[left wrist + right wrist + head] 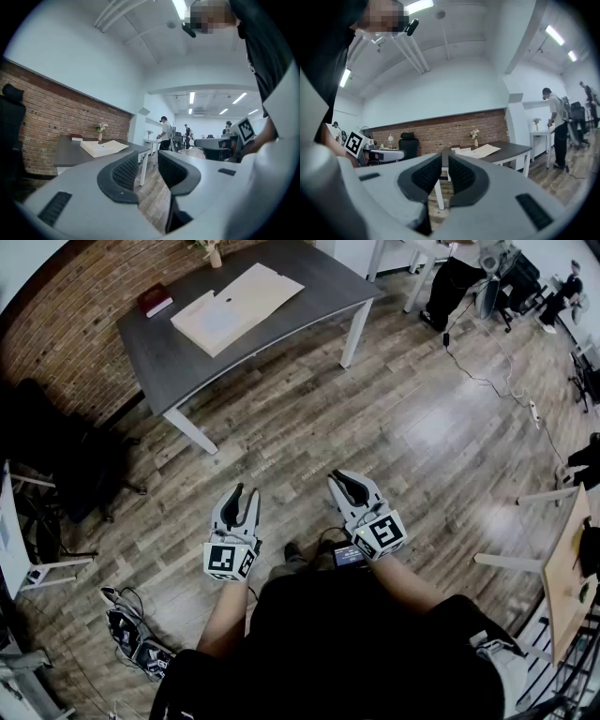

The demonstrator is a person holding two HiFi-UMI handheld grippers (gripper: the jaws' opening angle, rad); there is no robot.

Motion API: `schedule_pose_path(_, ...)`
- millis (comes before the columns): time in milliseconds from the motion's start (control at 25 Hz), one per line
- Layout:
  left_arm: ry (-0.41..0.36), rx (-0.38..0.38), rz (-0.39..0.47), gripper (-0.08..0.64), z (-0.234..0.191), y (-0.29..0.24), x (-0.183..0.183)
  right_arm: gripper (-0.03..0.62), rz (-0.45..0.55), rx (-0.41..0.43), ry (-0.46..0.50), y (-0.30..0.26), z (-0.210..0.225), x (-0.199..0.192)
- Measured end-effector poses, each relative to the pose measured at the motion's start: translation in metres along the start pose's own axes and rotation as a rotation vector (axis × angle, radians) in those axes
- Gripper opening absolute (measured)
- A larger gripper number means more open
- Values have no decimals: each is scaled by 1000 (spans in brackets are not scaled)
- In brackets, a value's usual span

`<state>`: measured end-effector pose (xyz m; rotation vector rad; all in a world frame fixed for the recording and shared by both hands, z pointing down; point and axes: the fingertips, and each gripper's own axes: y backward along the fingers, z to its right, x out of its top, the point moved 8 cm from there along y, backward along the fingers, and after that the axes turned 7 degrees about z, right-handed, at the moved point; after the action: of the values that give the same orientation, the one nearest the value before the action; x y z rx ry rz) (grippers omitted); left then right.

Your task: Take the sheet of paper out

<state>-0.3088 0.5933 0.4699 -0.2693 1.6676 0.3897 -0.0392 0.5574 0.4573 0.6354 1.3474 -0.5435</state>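
Observation:
A flat tan envelope (pixel 246 296) lies on the dark grey table (pixel 159 357) by the brick wall, with a paler sheet (pixel 212 322) at its near end. It also shows in the left gripper view as the envelope (pixel 103 147) and in the right gripper view as the envelope (pixel 480 150). Both grippers are held level over the wooden floor, well short of the table. My left gripper (pixel 240 491) (pixel 149 171) is open with nothing between its jaws. My right gripper (pixel 345 482) (pixel 444 176) stands only a narrow slit apart, also empty.
A red book (pixel 155 300) and a small vase (pixel 216 254) share the table. A black chair (pixel 56 465) stands at the left and cables (pixel 131 634) lie on the floor beside me. People sit at desks (pixel 487 277) at the far right. A wooden tabletop (pixel 567 568) is at the right edge.

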Motion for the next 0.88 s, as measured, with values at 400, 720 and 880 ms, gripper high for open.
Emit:
schedule_pose_path(400,53,-1,-4,110,36,21,27,48,12,37,20,24,-3,32)
schedule_pose_path(720,43,-36,-8,110,66,7,30,48,18,23,-13,65,19,30)
schedule_pose_path(880,34,-33,-12,110,82,0,29,49,31,27,-45,81,35,30)
